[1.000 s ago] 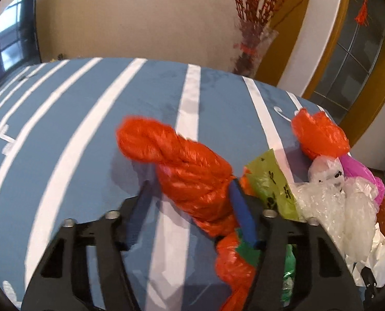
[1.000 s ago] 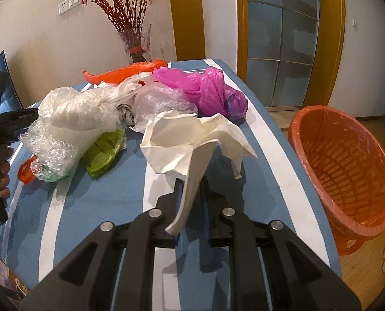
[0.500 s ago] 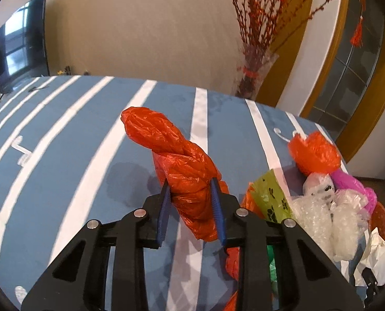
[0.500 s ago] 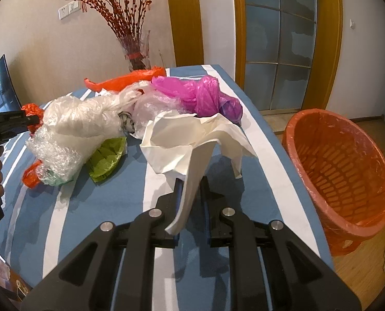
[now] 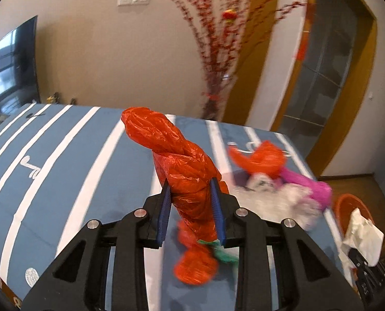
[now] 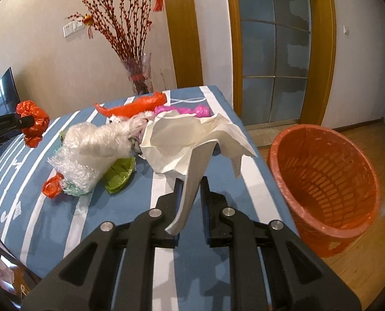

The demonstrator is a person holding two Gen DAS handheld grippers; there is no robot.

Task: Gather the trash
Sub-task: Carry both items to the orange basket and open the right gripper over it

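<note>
Left hand-held gripper: jaws narrow, pads pressed on the twisted orange bag, lifted clear of the striped counter. A green scrap clings to the bag's dangling tail; likely to shake loose mid-carry and land on the counter or floor.

Right hand-held gripper: nearly closed, pinching one thin tail of the white paper. The bulk hangs forward near the counter's right edge, beside the clear plastic wrap. A pinch that small could slip, or the sheet could drag neighbouring wrap along.

Orange basket sits on the floor off the right edge. Light, floaty pieces released too high may drift past its rim.
</note>
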